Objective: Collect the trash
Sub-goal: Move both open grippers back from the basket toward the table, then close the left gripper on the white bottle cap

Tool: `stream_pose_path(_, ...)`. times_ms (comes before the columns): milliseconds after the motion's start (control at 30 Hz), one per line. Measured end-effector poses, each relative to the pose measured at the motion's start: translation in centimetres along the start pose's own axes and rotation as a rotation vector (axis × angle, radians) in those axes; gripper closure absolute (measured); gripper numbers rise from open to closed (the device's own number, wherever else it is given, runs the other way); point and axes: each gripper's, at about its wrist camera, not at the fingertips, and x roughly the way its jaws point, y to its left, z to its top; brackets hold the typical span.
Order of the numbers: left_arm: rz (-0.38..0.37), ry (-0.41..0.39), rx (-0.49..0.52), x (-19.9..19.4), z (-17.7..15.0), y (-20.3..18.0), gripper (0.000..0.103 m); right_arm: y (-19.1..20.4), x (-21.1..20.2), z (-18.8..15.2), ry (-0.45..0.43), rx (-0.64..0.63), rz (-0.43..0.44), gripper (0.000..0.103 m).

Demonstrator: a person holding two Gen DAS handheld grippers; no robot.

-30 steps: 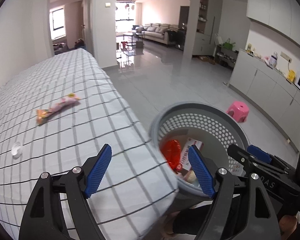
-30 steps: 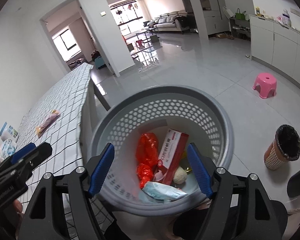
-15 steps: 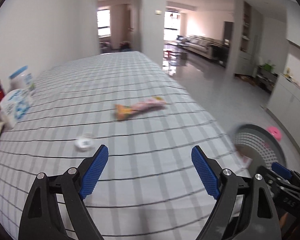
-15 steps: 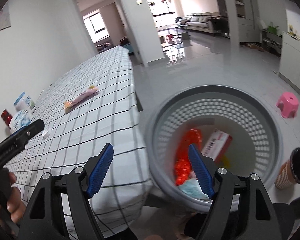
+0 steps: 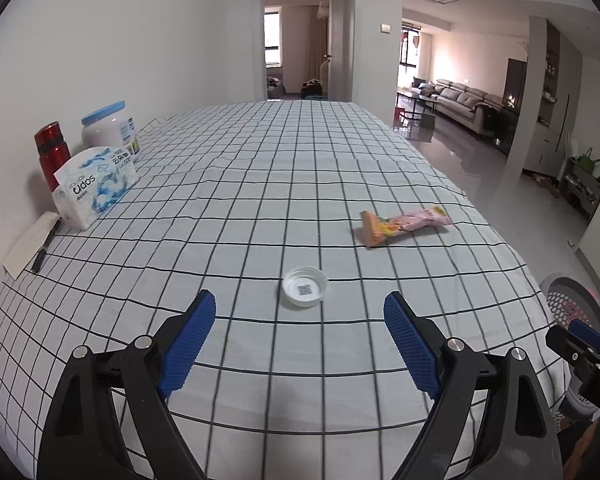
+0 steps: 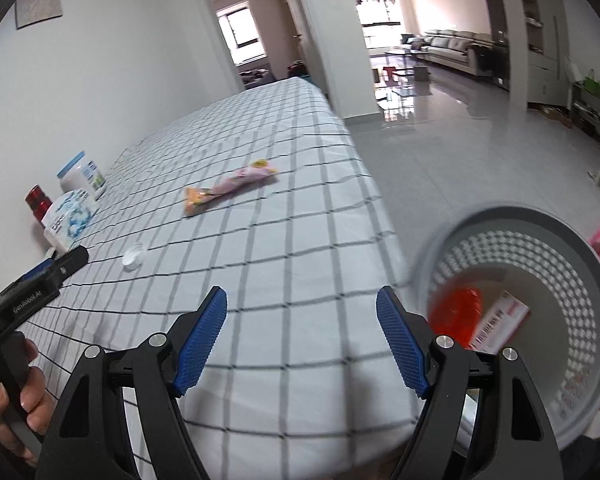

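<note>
The left hand-held gripper (image 5: pixel 300 344) stands with its blue-padded jaws spread wide and nothing between them, aimed down at the desk under a white black-checked cloth (image 5: pixel 260 200). The right hand-held gripper (image 6: pixel 300 336) is likewise spread and empty, above the desk's near edge.

Remaining trash on the desk:
- A small white round plastic bottle cap (image 5: pixel 304 291), open side up, lying just ahead of the left jaws.
- A crumpled pink and orange snack wrapper (image 5: pixel 404 223), farther off and to the right, near the desk edge.

The grey perforated round plastic basket (image 6: pixel 540 304) stands on the floor beside the desk and already holds a red crinkled bag (image 6: pixel 456 316) and a red and white carton (image 6: pixel 500 324).

Hazards, as a judgement:
- The cap is low and flat. Jaws closing too high pass over it; jaws pressed down may pinch the cloth and drag it (which displaces the wrapper).
- A glancing pad contact may flick the cap off the desk.
- The wrapper is light and springy; a grip on one end may slip.
- Non-trash items stand at the left wall: a red metal bottle (image 5: pixel 52 152), a white jar with a blue lid (image 5: pixel 108 128) and a blue and white tissue pack (image 5: pixel 96 188).
</note>
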Motion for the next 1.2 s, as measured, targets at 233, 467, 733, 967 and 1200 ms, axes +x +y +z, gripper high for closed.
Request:
stream_pose_path(233, 0.014, 0.026, -0.012, 1.2, 0.0, 1.5, 0.019, 3.3, 2.7, 1.6, 0.019, -0.05, 0.046, 0.029)
stream_pose_path(467, 0.012, 0.09, -0.027, 3.4, 0.1, 2.4, 0.019, 5.3, 4.8, 2.9, 0.036, -0.087, 0.075, 0.029)
stream_pose_path(733, 0.015, 0.15, 0.018, 6.1, 0.1, 1.5, 0.019, 5.3, 6.3, 3.5, 0.055, -0.072, 0.097, 0.029)
stream_pose_path(967, 0.005, 0.196, 0.029, 8.8, 0.7, 0.7, 0.023, 4.7, 6.5, 3.5, 0.056, -0.055, 0.096, 0.029)
stream_pose_path(1200, -0.025, 0.235, 0.04, 10.5, 1.1, -0.2, 0.036, 4.3, 6.8, 3.2, 0.067, -0.047, 0.085, 0.029)
